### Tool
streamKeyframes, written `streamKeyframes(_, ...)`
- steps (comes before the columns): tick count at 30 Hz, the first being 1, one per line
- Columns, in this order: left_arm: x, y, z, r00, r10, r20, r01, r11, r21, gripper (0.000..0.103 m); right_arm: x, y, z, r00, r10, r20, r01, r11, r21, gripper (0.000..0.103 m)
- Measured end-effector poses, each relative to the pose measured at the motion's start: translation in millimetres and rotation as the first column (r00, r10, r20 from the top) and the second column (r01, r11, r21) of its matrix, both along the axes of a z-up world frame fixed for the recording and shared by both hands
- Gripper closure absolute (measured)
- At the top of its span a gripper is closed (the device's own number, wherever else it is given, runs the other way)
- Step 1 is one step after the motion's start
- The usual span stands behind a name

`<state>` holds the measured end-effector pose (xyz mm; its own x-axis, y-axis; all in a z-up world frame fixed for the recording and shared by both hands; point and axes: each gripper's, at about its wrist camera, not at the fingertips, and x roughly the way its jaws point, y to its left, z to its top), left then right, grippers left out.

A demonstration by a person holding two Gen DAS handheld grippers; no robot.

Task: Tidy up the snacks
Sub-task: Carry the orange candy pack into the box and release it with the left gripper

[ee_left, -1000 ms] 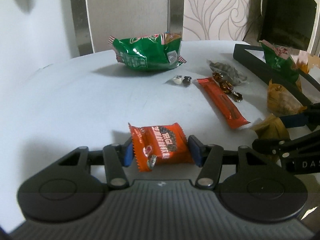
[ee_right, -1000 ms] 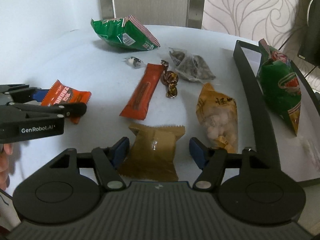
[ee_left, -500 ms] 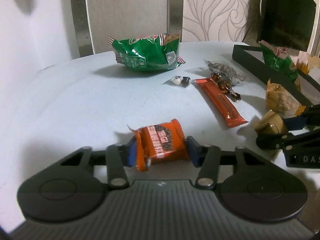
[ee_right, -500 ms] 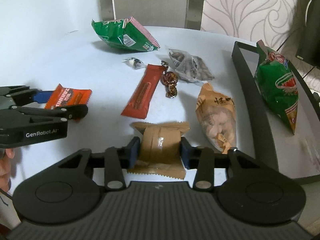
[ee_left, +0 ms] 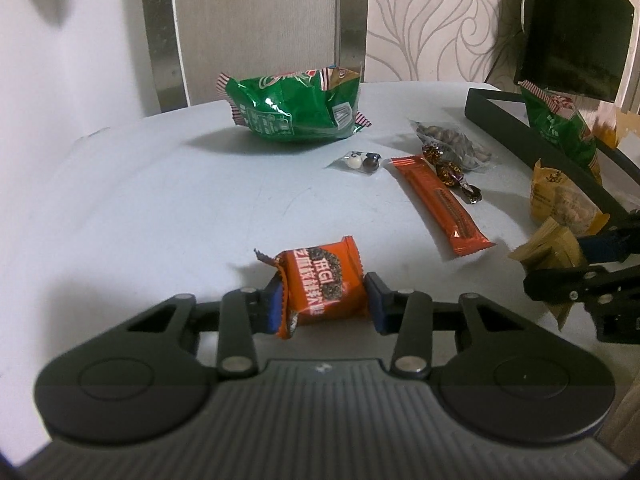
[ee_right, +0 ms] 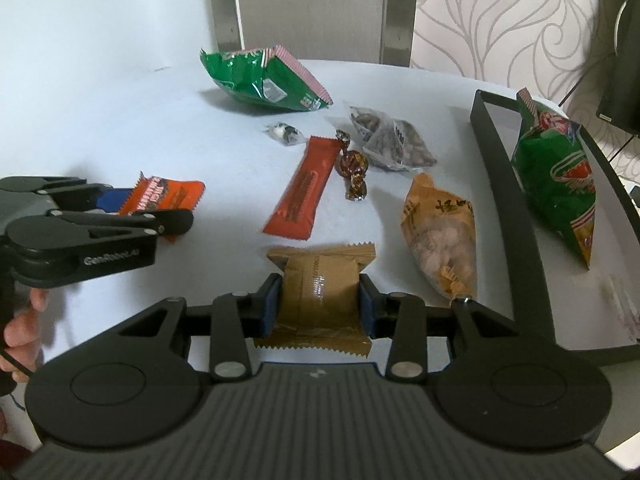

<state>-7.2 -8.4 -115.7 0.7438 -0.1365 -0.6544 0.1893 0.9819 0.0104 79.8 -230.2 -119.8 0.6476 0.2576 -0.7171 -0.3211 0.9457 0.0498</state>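
Note:
A small orange snack packet (ee_left: 324, 280) sits crumpled between the blue pads of my left gripper (ee_left: 322, 300), whose jaws are closing and press on both its sides. From the right wrist view the same left gripper (ee_right: 152, 206) grips it near the table's left. My right gripper (ee_right: 318, 304) is shut on a brown snack packet (ee_right: 318, 280), which bulges between the pads. On the right stands a black-rimmed tray (ee_right: 500, 184) with a green bag (ee_right: 556, 176) lying in it.
On the white table lie a second green bag (ee_right: 260, 80), a long orange bar (ee_right: 304, 192), wrapped candies (ee_right: 354, 168), a clear nut pouch (ee_right: 392, 140), a tiny candy packet (ee_right: 284, 133) and a yellow peanut bag (ee_right: 440, 232) beside the tray. A hand shows at the left edge.
Both grippers have closed in on their packets. The orange packet is now squeezed and crumpled, and the brown one pinched; neither hand has shifted much.

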Motion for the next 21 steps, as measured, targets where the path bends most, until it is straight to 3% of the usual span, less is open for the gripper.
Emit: streamKeyframes(21, 2.8, -7.5, 8.5, 1.000, 0.012, 0.016, -0.013, 1.000, 0.026, 0.059, -14.6, -8.0, 14.1, 1.000, 0.005, 0.013, -0.005, 0.999, 0.040, 0.058)
